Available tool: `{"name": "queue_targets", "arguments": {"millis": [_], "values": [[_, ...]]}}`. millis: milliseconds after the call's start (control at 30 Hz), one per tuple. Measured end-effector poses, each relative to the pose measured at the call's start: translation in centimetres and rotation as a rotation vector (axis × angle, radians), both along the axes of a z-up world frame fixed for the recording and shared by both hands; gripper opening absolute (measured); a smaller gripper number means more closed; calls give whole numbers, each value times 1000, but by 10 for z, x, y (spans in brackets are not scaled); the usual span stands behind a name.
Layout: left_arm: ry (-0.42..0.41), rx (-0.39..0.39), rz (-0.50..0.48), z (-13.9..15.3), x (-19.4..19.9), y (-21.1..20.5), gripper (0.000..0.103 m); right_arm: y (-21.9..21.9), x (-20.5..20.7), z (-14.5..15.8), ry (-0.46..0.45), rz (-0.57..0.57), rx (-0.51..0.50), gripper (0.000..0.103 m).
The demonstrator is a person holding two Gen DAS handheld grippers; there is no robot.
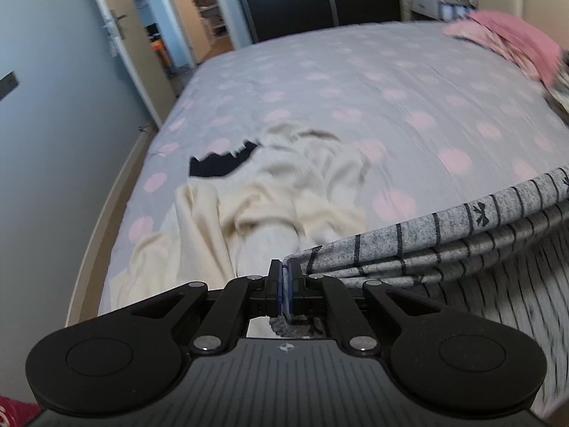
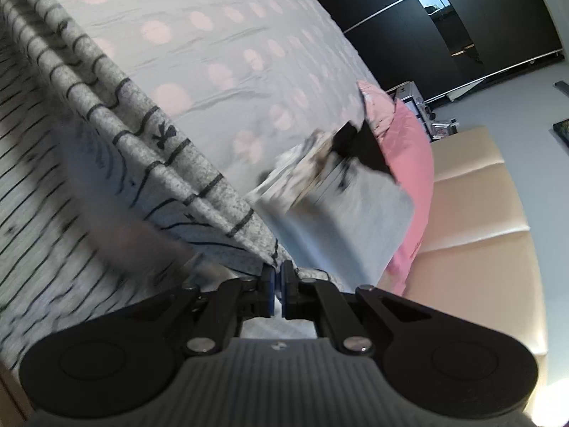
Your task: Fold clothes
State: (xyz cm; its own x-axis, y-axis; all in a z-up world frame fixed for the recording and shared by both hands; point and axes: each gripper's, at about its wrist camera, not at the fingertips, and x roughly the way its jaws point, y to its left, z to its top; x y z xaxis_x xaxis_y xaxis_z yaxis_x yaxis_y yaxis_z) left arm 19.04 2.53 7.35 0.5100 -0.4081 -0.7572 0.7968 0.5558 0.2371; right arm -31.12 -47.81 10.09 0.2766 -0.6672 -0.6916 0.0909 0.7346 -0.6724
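Observation:
A grey garment with dark stripes and small bow prints [image 1: 444,238] is stretched in the air between both grippers above the bed. My left gripper [image 1: 285,277] is shut on one edge of it. My right gripper [image 2: 278,277] is shut on the other edge of the same striped garment [image 2: 106,106], which runs up to the left and hangs in folds. A crumpled cream garment [image 1: 270,195] with a black piece [image 1: 220,163] beside it lies on the bed ahead of the left gripper.
The bed has a grey sheet with pink dots [image 1: 355,82]. A pile of folded clothes [image 2: 341,192] and a pink cloth [image 2: 409,149] lie near the beige headboard [image 2: 480,220]. A wall and open door [image 1: 117,35] stand left of the bed; dark wardrobes [image 2: 409,10] beyond.

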Motion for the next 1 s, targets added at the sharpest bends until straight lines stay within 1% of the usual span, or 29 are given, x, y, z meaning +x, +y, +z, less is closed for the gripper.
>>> {"name": "queue_targets", "arguments": {"millis": [100,167,333,433,533,700,800,867,933,1000], "values": [[12,47,-51,-9,-17,16,0,22,-31,-13,8,-6,43,2],[18,100,-86,-21,-25,21,0,38,-50,-26,30,-8,77,3],[27,238,-151,-54,-43,26,0,63,-75,-65,84,15,164,3],[15,314,-196,-66,-52,22,0,80,-85,-84,139,49,209,3],[-8,375,-231,-73,-56,18,0,90,-89,-100,218,92,255,3],[-27,440,-246,-83,-55,16,0,88,-90,-129,296,104,325,2],[-56,521,-301,-95,-63,14,0,87,-92,-147,350,114,371,2],[-60,569,-335,-104,-70,14,0,85,-90,-159,363,108,389,2],[-67,581,-336,-107,-71,13,0,82,-87,-168,368,106,406,2],[-57,566,-324,-106,-70,14,1,79,-83,-176,372,107,412,3]]}}
